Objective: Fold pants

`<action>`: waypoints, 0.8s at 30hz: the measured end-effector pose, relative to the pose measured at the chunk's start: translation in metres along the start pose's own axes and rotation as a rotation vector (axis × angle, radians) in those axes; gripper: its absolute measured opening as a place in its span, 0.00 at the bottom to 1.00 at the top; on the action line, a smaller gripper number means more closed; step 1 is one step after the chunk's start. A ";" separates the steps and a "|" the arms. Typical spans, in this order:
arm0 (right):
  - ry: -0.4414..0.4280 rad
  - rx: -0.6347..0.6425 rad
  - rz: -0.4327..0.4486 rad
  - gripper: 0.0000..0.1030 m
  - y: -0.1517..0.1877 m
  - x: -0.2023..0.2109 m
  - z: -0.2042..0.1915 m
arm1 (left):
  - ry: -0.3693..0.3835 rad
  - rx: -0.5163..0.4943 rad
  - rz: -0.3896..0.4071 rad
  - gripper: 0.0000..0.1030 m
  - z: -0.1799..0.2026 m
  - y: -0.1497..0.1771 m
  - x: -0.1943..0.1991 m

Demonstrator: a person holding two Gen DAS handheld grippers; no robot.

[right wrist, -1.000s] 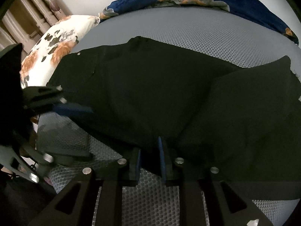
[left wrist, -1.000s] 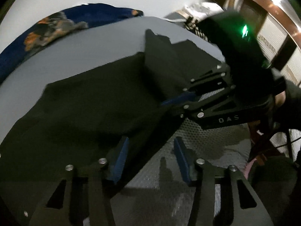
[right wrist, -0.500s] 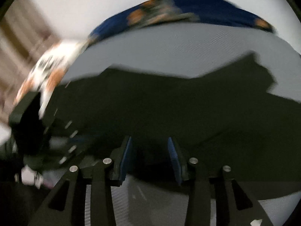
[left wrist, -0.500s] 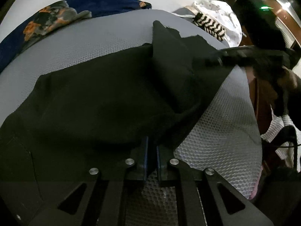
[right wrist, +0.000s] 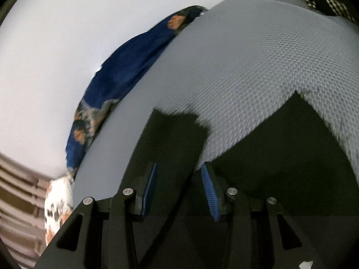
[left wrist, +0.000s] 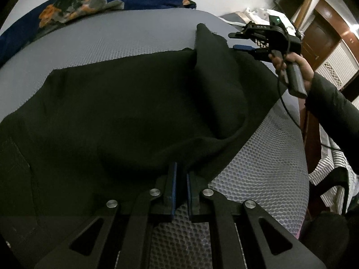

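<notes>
Black pants [left wrist: 125,112] lie spread, partly folded, on grey mesh bedding.

The left gripper [left wrist: 181,179] points steeply down, its blue pads [left wrist: 172,188] nearly together and pinching a fold of the pants [left wrist: 112,116]. The right gripper [right wrist: 179,188] stands partly open, its pads [right wrist: 207,190] apart with dark cloth between them but not pressed. In the left wrist view the right gripper [left wrist: 244,41] is held level at the far side by a hand [left wrist: 289,63] wrapped around its handle, with a dark sleeve [left wrist: 332,109] behind.
</notes>
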State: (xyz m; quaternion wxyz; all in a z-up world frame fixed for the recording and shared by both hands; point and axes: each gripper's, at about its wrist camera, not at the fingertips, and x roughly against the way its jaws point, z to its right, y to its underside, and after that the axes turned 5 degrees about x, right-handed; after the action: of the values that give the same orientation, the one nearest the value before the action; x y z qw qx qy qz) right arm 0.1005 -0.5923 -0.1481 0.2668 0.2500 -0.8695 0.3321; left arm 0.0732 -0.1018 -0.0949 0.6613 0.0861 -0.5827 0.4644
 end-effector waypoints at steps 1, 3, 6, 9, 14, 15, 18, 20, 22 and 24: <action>-0.003 -0.017 -0.003 0.36 -0.004 -0.004 0.003 | 0.000 0.002 -0.002 0.07 0.000 0.000 0.000; -0.020 -0.061 -0.003 0.33 -0.010 -0.013 0.010 | -0.002 0.007 -0.007 0.07 0.000 -0.001 -0.002; -0.051 -0.113 0.009 0.26 -0.017 -0.022 0.014 | -0.002 0.015 -0.014 0.07 0.000 0.000 -0.003; -0.057 -0.137 0.012 0.17 -0.022 -0.027 0.019 | -0.002 0.022 -0.022 0.07 0.000 0.001 -0.004; -0.011 -0.094 0.021 0.11 -0.023 -0.023 0.009 | 0.002 0.031 -0.026 0.08 0.000 0.002 -0.003; -0.006 -0.072 0.026 0.11 -0.021 -0.020 0.006 | 0.003 0.033 -0.027 0.08 0.000 0.001 -0.004; 0.000 0.024 0.019 0.11 -0.013 -0.018 -0.011 | 0.008 0.041 -0.030 0.08 -0.002 0.001 -0.005; 0.020 0.099 0.008 0.11 -0.008 -0.020 -0.022 | 0.018 0.060 -0.034 0.08 -0.005 0.000 -0.006; 0.037 0.154 0.007 0.11 -0.005 -0.024 -0.034 | 0.028 0.078 -0.037 0.08 -0.007 0.000 -0.006; 0.052 0.181 0.003 0.12 -0.005 -0.030 -0.040 | 0.031 0.082 -0.037 0.08 -0.007 0.001 -0.006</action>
State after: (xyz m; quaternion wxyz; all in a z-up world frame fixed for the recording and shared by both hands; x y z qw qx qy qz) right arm 0.1375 -0.5595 -0.1387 0.2650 0.2632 -0.8290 0.4161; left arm 0.0781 -0.0993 -0.1024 0.6749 0.1167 -0.5510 0.4768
